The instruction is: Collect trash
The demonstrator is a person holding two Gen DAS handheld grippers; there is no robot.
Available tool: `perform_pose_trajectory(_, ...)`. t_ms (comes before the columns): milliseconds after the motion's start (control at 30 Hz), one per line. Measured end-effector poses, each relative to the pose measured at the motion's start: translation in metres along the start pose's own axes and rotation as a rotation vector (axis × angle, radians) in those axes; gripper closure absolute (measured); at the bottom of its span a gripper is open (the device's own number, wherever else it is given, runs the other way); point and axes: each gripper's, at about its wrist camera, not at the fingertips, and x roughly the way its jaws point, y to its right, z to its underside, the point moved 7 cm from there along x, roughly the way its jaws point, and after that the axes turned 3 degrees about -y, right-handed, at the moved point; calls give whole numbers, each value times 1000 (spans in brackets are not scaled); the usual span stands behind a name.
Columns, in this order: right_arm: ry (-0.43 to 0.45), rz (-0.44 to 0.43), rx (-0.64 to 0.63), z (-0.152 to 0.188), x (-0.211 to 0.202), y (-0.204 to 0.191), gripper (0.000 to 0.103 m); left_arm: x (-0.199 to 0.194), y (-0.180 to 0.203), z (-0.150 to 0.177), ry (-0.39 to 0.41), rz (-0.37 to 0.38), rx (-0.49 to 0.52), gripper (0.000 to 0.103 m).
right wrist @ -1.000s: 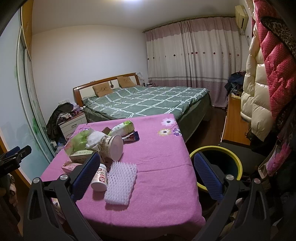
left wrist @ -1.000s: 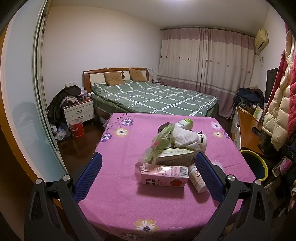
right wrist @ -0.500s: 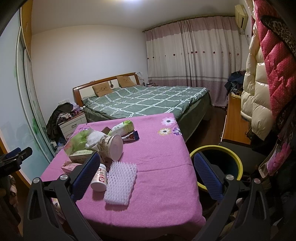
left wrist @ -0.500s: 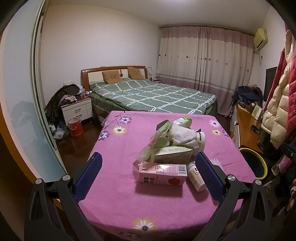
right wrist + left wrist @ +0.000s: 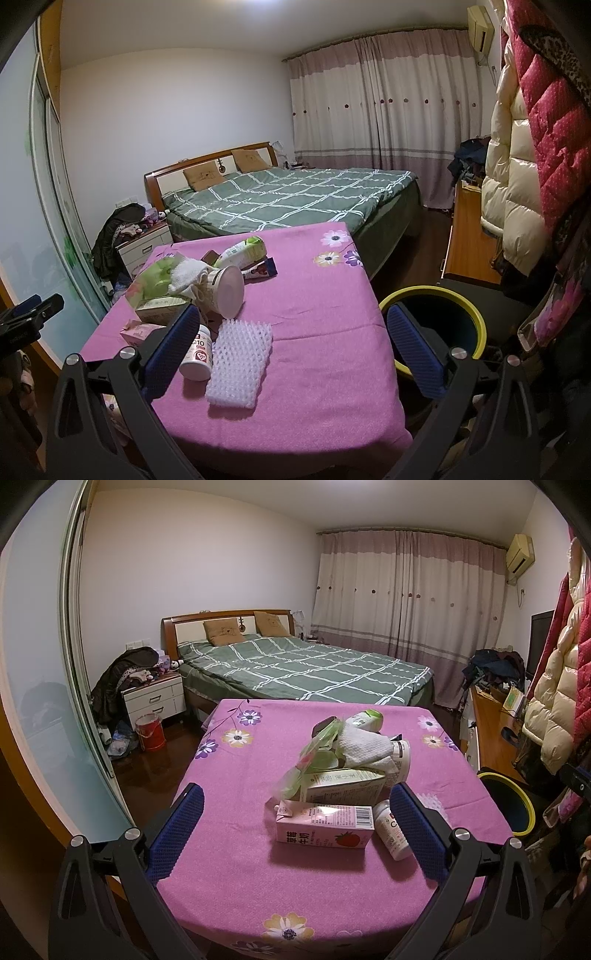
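Trash is heaped mid-surface on the pink floral cloth (image 5: 236,867), nothing collected yet by the look of it. Left tool (image 5: 295,834) is spread wide and empty, pointed straight at the pile: pink strawberry milk carton (image 5: 324,824) lies nearest, dead ahead, long axis running left-right across the tool's line, so its short sides don't face the pads; a grasp across the narrow depth looks easier than end to end. Small white bottle (image 5: 390,829) lies on its side touching the carton's right end, just beside the left tool's right finger. Behind: beige carton (image 5: 341,784), green plastic bag (image 5: 314,753), crumpled white towel (image 5: 365,747), and a white cup (image 5: 225,291) tipped on its side, all touching in one stack. Right tool (image 5: 291,350) is also wide and empty; white foam net sleeve (image 5: 240,363) lies between its fingers toward the left one, long axis near-to-far, bottle touching its left edge. Yellow-rimmed bin (image 5: 430,295) stands on the floor off the surface's right edge, just behind the right tool's right finger; inside reads dark, contents can't be told. Judgement: right tool is nearer both the sleeve and the bin, left nearer the pink carton.
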Motion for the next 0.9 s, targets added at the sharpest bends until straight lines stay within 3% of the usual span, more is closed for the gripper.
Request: perform_pose_trajectory(900,-12,-2,0,5,5,-1,6,6,-1,4,-14,-1,-2,4)
